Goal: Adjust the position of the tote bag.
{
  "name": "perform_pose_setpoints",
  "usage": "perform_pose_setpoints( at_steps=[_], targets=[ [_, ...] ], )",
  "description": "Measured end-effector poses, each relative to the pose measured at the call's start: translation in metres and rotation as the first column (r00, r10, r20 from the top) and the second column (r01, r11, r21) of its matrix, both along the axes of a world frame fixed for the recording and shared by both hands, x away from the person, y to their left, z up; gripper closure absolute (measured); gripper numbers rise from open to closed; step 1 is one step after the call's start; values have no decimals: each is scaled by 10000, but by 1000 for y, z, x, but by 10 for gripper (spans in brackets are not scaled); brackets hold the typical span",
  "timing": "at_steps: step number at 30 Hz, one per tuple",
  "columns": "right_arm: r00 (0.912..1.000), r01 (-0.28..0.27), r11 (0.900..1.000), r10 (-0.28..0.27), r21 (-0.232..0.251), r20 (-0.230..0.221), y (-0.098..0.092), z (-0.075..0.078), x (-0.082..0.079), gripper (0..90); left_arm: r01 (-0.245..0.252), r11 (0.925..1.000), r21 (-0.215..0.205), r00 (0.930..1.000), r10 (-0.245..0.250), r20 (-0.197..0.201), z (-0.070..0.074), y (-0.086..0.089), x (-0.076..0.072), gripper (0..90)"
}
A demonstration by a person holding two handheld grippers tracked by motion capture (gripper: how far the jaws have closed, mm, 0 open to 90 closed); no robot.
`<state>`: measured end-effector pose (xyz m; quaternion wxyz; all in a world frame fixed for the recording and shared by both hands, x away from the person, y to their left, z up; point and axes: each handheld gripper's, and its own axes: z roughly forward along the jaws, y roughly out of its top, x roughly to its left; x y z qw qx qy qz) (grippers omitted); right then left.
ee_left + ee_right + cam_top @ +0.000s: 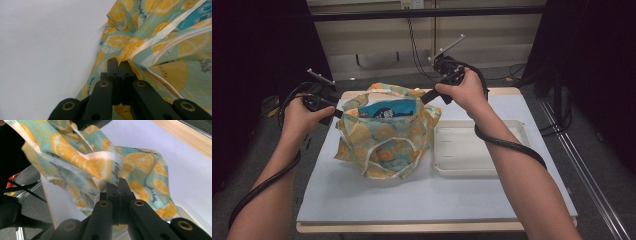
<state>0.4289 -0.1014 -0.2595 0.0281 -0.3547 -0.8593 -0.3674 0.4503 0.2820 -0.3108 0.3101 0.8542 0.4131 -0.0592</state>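
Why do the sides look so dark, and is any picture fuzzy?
High view: the light falls on the white table and the lemon-print bag, so the room on both sides goes nearly black. Left gripper view: the black jaws are soft, and the bag's cloth is a little blurred. Right gripper view: the floor at the left lies in shadow, and the print looks slightly fuzzy.

So the high cam sits above the person's side, looking forward and down over the whole worktop (412,200), far enough back to catch both forearms. The other two ride right on the claws and shoot along the black jaws, super close up. The left one faces the lemon-print bag (155,50) with bare worktop beside it; the right one looks at the same bag (100,165) from the opposite side, with the worktop's wooden edge behind. All three share that bag (384,132), sitting mid-worktop.
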Motion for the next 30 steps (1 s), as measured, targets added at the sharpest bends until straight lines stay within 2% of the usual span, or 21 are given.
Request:
perform_pose_setpoints(
  at_steps=[3, 5, 6, 7, 8, 9, 10, 13, 14, 15, 16, 18, 19, 20, 21, 22, 24, 26, 27, 29, 30],
  targets=[
    [9999, 141, 9999, -141, -65, 25, 1, -6, 4, 900, -192, 9998, -28, 9998, 192, -9, -1, -1, -1, 895],
    [9995, 298, 9993, -297, -221, 47, 3, -11, 6, 900, -104, 9999, 39, 9999, 104, -77, -2, 1, 0, 895],
    [9995, 301, 9993, -300, -227, 48, 4, -14, 7, 900, -484, 9985, -240, 9987, 481, -159, -4, 0, -2, 895],
    [9995, 308, 9992, -307, -268, 32, 6, -18, 9, 900, -474, 9986, -246, 9988, 470, -165, -5, 1, -1, 895],
    [9990, 441, 9984, -442, -362, -24, 7, -21, 10, 900, -114, 9999, 13, 9998, 114, -191, -6, 4, 0, 895],
    [9991, 426, 9982, -426, -411, 15, 8, -25, 12, 900, -487, 9985, -245, 9986, 482, -223, -7, 2, -2, 895],
    [9991, 420, 9982, -422, -428, -40, 9, -28, 14, 900, -542, 9981, -278, 9983, 536, -229, -9, 2, -2, 895],
    [9987, 473, 9973, -482, -557, -151, 12, -38, 17, 900, -50, 9999, 92, 9997, 53, -231, -10, 6, -1, 895],
    [9989, 440, 9974, -449, -567, -146, 13, -41, 17, 898, -639, 9976, -265, 9976, 631, -297, -13, 3, -3, 895],
    [9985, 497, 9974, -508, -528, -201, 14, -44, 17, 895, -219, 9998, -21, 9993, 219, -302, -14, 7, -2, 895],
    [9989, 416, 9975, -428, -570, -184, 15, -46, 17, 890, -160, 9999, -51, 9992, 158, -370, -15, 8, -2, 893],
    [9989, 396, 9976, -410, -575, -231, 16, -48, 16, 889, -632, 9973, -373, 9975, 619, -339, -16, 6, -4, 892],
    [9993, 321, 9975, -334, -635, -191, 16, -48, 16, 893, -125, 9999, -43, 9996, 124, -241, -16, 10, -3, 892],
    [9993, 265, 9974, -281, -671, -235, 17, -48, 15, 895, -169, 9998, -67, 9996, 167, -224, -16, 10, -4, 891],
    [9993, 290, 9972, -306, -692, -224, 17, -49, 15, 894, -497, 9986, -188, 9985, 492, -237, -16, 8, -5, 892],
    [9994, 273, 9970, -289, -723, -213, 18, -49, 15, 894, -164, 9999, -43, 9996, 163, -231, -15, 11, -5, 892],
    [9995, 202, 9963, -222, -830, -236, 19, -51, 13, 892, -237, 9996, -138, 9993, 233, -289, -15, 12, -6, 887],
    [9995, 219, 9963, -237, -829, -216, 20, -51, 12, 890, -390, 9992, -88, 9992, 389, -13, -14, 12, -8, 849],
    [9996, 171, 9965, -189, -814, -219, 20, -52, 11, 888, -398, 9991, -144, 9992, 399, 97, -12, 13, -8, 803],
    [9996, 133, 9962, -153, -863, -229, 20, -51, 11, 888, -507, 9983, -295, 9983, 515, 276, -9, 14, -10, 766],
    [9996, 138, 9962, -158, -862, -228, 20, -51, 11, 888, -551, 9975, -451, 9981, 563, 254, -6, 14, -11, 739]
  ],
)
